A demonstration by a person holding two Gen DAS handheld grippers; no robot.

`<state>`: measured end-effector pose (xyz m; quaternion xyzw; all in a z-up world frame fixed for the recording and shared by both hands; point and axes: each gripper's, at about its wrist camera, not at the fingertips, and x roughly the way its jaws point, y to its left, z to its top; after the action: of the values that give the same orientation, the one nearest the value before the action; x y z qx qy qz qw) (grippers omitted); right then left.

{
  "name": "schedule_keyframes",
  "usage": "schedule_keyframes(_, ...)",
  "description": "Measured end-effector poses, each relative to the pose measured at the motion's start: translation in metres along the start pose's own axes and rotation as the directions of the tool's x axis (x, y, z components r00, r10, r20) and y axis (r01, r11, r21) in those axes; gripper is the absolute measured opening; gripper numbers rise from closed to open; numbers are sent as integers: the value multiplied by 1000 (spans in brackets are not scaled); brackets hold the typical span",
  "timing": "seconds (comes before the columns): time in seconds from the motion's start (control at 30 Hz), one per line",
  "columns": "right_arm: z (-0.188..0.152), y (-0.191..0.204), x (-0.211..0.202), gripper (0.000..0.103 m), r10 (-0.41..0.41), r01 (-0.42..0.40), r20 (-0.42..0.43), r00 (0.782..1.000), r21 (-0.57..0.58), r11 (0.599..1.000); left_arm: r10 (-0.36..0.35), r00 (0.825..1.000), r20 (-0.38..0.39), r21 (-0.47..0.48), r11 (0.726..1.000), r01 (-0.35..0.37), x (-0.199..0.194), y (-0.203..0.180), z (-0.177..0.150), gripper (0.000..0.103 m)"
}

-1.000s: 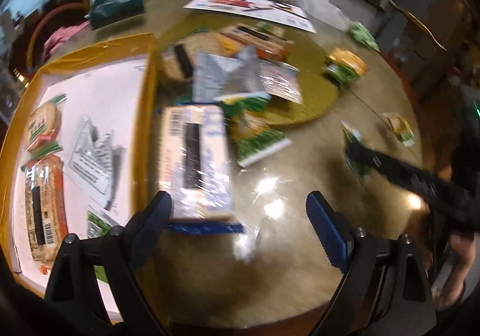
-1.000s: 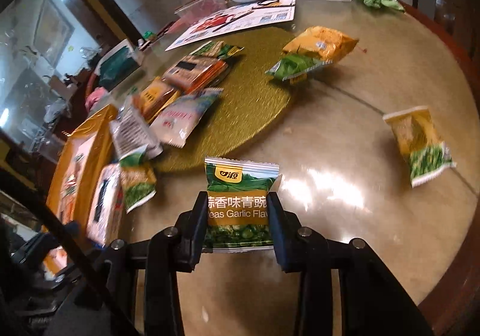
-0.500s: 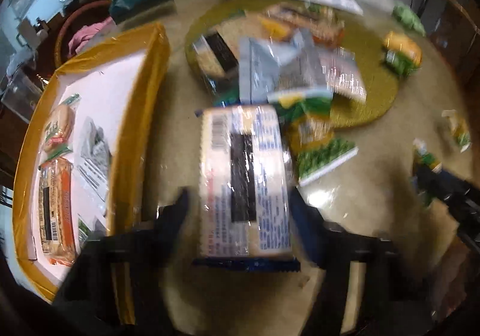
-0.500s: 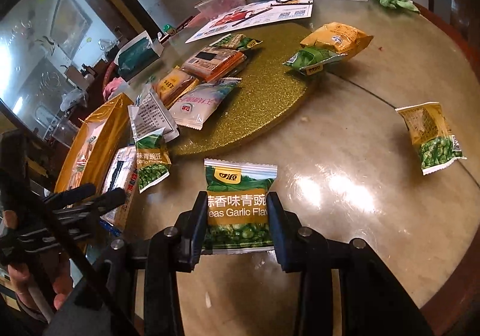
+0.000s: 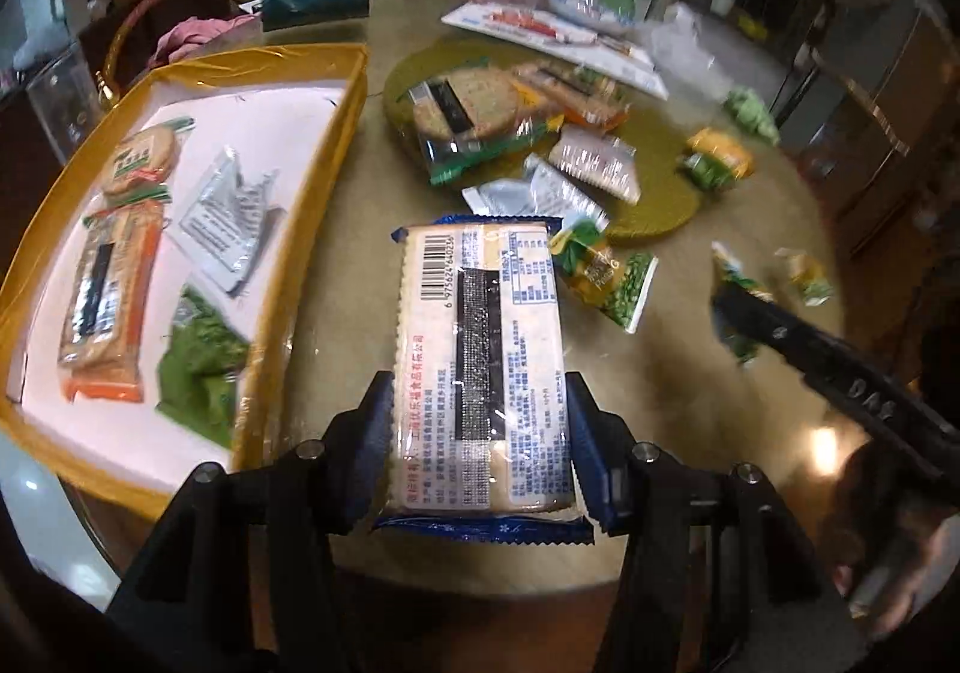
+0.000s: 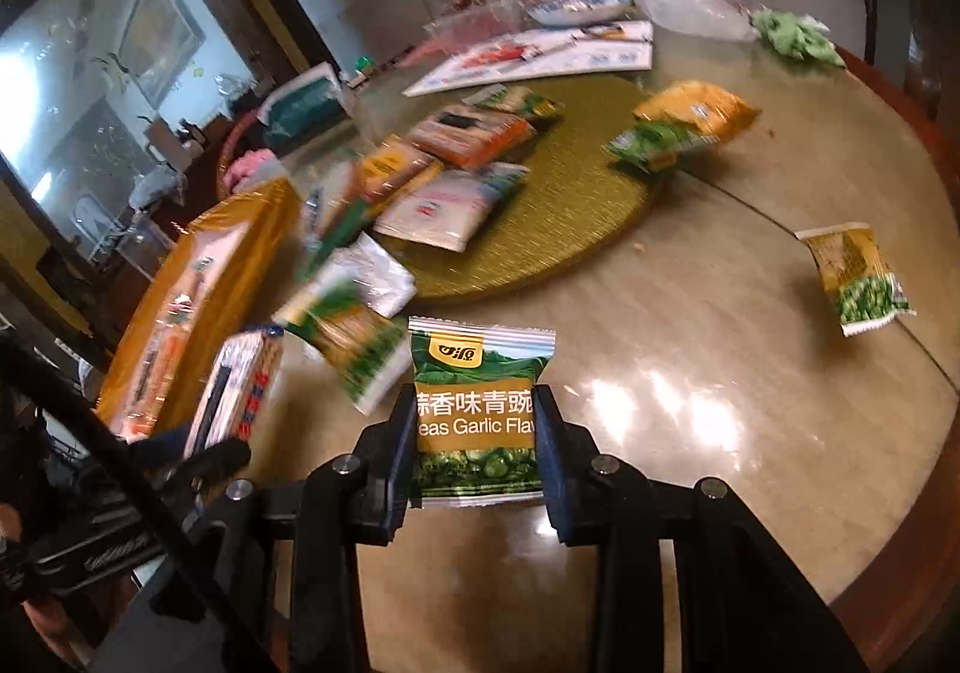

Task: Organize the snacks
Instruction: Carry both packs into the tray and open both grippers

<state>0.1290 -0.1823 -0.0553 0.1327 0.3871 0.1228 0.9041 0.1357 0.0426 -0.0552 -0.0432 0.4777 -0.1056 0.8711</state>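
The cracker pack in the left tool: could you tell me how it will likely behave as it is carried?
The cracker pack looks fairly stiff: it juts straight out past the left tool without sagging. Its glossy film could be slippery, so it might slide if the grip loosens. The crackers inside are probably brittle, so a hard squeeze may crack them.

Four packets [image 5: 135, 265] in tray [image 5: 312, 229], two held, one round mat [image 5: 654, 193]
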Motion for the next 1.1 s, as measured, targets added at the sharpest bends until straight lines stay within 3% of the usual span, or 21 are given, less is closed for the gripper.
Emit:
schedule_keyframes(0.17, 10, 26, -14, 35, 20, -18, 49, 999, -45, 999, -99, 995, -24, 1, 995, 99, -7, 0, 6, 56)
schedule_keyframes(0.27, 13, 34, -17, 35, 26, -22, 63, 998, -53, 998, -107, 994, -33, 2, 994, 107, -5, 0, 4, 56)
schedule_keyframes(0.37, 13, 38, -17, 35, 50, -47, 66, 997, -52, 998, -170, 985, -17, -25, 985, 169, -17, 5, -1, 56)
schedule_keyframes(0.47, 14, 46, -16, 35, 76, -72, 70, 995, -66, 995, -218, 976, 13, -50, 975, 218, -33, 12, 0, 56)
schedule_keyframes(0.63, 28, 72, -8, 35, 112, -105, 64, 992, -105, 989, -311, 944, 113, -94, 942, 322, -69, 36, 13, 56)
schedule_keyframes(0.67, 35, 79, -5, 35, 131, -125, 56, 990, -102, 987, -301, 943, 138, -104, 943, 316, -77, 44, 16, 56)
schedule_keyframes(0.77, 47, 102, 2, 35, 202, -194, 49, 978, -138, 971, -168, 962, 217, -143, 969, 201, -97, 71, 22, 56)
schedule_keyframes(0.9, 51, 133, 30, 35, 267, -265, -8, 964, -148, 953, -39, 969, 243, -238, 966, 99, -100, 120, 30, 56)
schedule_keyframes(1.03, 63, 188, 74, 35, 289, -298, -73, 955, -200, 933, 37, 977, 210, -267, 964, 20, -78, 163, 50, 56)
schedule_keyframes(1.1, 65, 209, 99, 35, 237, -252, -90, 967, -235, 939, 48, 985, 166, -272, 962, -1, -55, 180, 70, 56)
